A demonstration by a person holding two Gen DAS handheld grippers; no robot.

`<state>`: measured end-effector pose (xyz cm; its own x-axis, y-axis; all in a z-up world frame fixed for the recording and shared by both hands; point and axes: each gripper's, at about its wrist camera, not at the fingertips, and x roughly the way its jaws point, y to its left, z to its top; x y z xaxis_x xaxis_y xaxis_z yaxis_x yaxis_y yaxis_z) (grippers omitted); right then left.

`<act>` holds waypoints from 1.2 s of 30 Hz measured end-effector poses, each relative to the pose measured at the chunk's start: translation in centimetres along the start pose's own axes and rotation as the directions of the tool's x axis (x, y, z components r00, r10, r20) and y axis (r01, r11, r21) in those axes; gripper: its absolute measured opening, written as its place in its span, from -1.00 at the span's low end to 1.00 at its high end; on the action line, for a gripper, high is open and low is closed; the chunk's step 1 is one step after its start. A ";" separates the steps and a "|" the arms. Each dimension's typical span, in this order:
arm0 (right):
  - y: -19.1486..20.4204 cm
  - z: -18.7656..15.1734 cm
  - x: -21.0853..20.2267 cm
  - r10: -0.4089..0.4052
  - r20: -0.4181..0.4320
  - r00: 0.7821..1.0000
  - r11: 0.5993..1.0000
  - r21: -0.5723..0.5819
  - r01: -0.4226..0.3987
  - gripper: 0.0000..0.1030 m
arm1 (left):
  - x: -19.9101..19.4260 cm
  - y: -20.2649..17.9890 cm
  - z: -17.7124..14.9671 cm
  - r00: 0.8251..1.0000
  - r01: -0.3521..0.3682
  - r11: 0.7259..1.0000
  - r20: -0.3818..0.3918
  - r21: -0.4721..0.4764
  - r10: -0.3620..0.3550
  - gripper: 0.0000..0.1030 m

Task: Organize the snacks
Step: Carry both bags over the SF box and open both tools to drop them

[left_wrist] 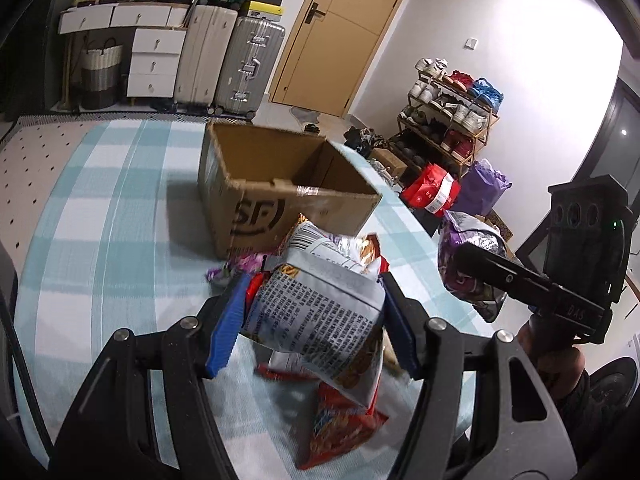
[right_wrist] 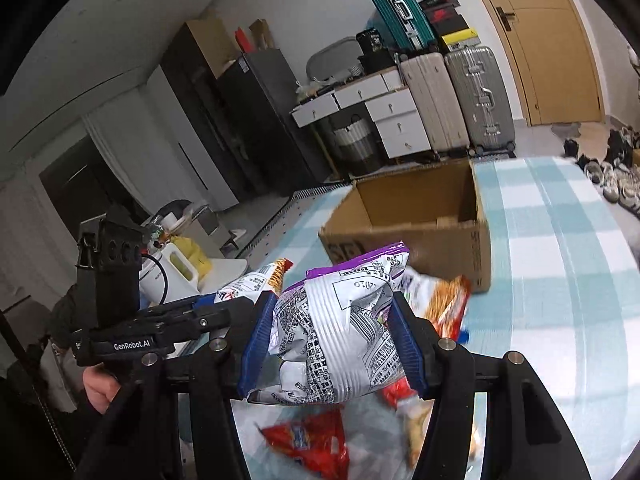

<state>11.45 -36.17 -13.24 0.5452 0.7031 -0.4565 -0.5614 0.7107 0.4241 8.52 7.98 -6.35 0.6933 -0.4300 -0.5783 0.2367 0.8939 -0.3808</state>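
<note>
My left gripper (left_wrist: 312,320) is shut on a silver and orange snack bag (left_wrist: 320,312), held above the checked tablecloth. My right gripper (right_wrist: 332,336) is shut on a silver and purple snack bag (right_wrist: 340,328), also lifted off the table. That purple bag (left_wrist: 468,256) and the right gripper show at the right of the left wrist view. An open cardboard box (left_wrist: 280,184) stands on the table beyond both bags, and the part of its inside that shows is bare (right_wrist: 420,204). Red snack bags (left_wrist: 340,428) (right_wrist: 308,444) lie on the cloth beneath the grippers. A small purple packet (left_wrist: 236,268) lies by the box.
The table (left_wrist: 100,208) carries a blue and white checked cloth. Suitcases (left_wrist: 232,60), white drawers (left_wrist: 154,60) and a wooden door (left_wrist: 340,32) stand behind. A shoe rack (left_wrist: 452,116) and bags on the floor sit to the right. A hand (right_wrist: 98,388) holds the left gripper.
</note>
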 end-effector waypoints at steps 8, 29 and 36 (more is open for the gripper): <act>-0.4 4.5 0.2 -0.005 0.040 0.999 1.000 -0.029 0.006 0.11 | 0.9 -1.1 5.0 1.000 -0.002 0.999 0.017 0.038 0.002 0.19; -4.6 14.1 6.0 -0.036 0.020 0.999 0.999 -0.027 0.037 0.12 | 8.0 -2.8 19.6 0.994 -0.107 0.989 0.040 0.101 0.104 0.21; -6.9 14.5 10.0 -0.049 -0.037 0.998 0.999 -0.017 0.049 0.12 | 13.0 -0.2 19.9 0.992 -0.119 0.989 -0.023 0.082 0.121 0.21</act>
<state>29.78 -33.68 -9.40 0.5487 0.6657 -0.5057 -0.5446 0.7436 0.3879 31.00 4.74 0.59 0.7012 -0.3212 -0.6365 0.2077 0.9461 -0.2485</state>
